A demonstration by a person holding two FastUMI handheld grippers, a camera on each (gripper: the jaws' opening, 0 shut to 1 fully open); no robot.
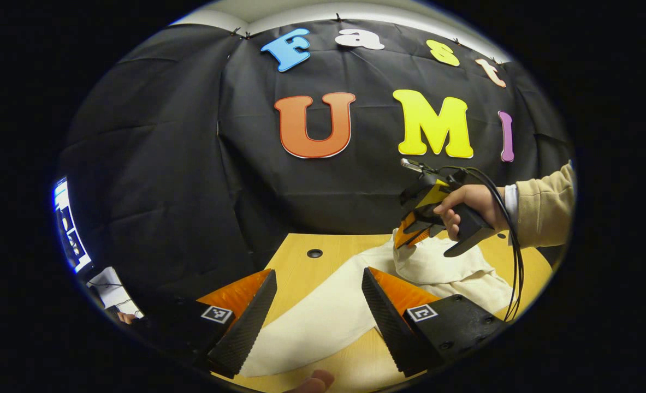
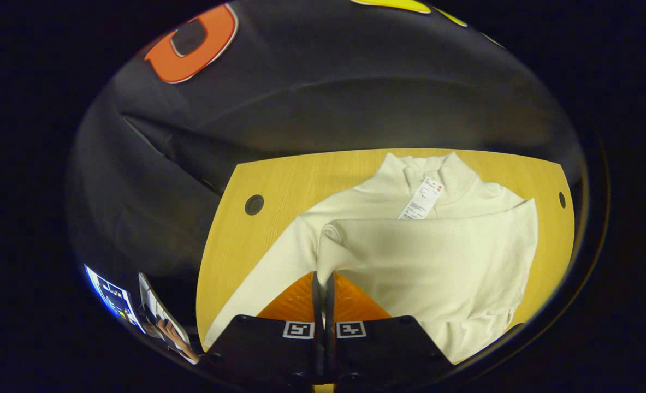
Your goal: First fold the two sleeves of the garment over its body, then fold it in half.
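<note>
Nearest the lens in the left gripper view, the left gripper (image 1: 317, 311) hangs with its 2 fingers spread wide apart and nothing between them, just above the near edge of the wooden worktop (image 1: 301, 256). Between and beyond those fingers lies 1 cream sleeve (image 1: 323, 314) of the garment (image 1: 443, 270), stretched flat toward the camera. A fingertip (image 1: 314, 381) shows at the bottom edge.

Farther off in that view, a hand (image 1: 467, 210) in a beige cuff holds the right gripper (image 1: 407, 237) tilted down over the bunched cream cloth, its tips at the fabric. A black cable (image 1: 514, 245) loops from it.

From the right gripper view, the right gripper's (image 2: 323, 284) fingers stand pressed together, and the cuff end of the other sleeve (image 2: 432, 245) sits right at their tips; whether cloth is pinched between them I cannot tell. That sleeve is laid across the garment's body. The garment lies spread on the worktop with its collar (image 2: 437, 166) at the far side and a white tag (image 2: 424, 199) just below it. A round hole (image 2: 254, 204) shows in the worktop to the left, and a lit screen (image 2: 110, 295) sits low at the left.
</note>
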